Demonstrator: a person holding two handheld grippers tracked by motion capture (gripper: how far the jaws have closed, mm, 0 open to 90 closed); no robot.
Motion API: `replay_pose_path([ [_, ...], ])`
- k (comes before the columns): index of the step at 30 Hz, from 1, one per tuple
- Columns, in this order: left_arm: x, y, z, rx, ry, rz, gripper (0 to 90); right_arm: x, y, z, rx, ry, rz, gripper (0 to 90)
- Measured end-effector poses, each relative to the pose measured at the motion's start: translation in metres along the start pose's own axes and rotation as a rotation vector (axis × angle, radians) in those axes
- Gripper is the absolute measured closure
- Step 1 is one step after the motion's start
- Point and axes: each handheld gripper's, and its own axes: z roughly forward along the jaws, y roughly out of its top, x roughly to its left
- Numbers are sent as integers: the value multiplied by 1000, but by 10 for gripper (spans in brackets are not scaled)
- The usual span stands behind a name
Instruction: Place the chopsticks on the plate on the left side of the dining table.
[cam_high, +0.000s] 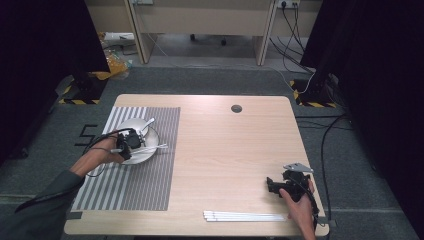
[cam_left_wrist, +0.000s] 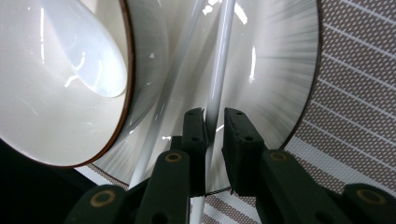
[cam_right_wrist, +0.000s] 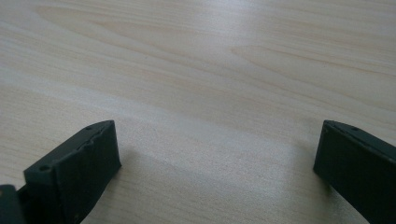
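Left gripper view: gripper (cam_left_wrist: 215, 128) pinches a slim glossy white chopstick (cam_left_wrist: 218, 70) over the glazed plate (cam_left_wrist: 280, 70).

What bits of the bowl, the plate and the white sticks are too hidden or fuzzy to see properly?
- High view: the left gripper and hand cover part of the round white plate, so the grip is hidden.
- Left gripper view: the black fingers hide the near end of the thin white chopstick; whether they press it is unclear.
- Left gripper view: the glossy white bowl is cut off by the picture's left edge.
- High view: the white sticks at the table's near edge are too small to count.
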Motion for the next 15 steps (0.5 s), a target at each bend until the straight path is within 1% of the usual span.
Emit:
replay_pose_path([
  [5,-2,1,-1,3,1,18,787,0,0,0,0,0,0,3],
  [6,-1,1,0,-2,11,9,785,0,0,0,0,0,0,3],
  [9,1,0,-1,5,21,4,761,0,0,0,0,0,0,3],
  [10,2,-1,-1,-3,34,-12,755,0,0,0,0,0,0,3],
  [11,4,-1,-2,4,42,-11,755,0,0,0,0,0,0,3],
  [12,5,-2,-2,1,38,-20,747,0,0,0,0,0,0,3],
  [14,5,-4,-3,10,60,-26,742,0,0,0,0,0,0,3],
  [15,5,-4,-3,10,60,-26,740,0,0,0,0,0,0,3],
])
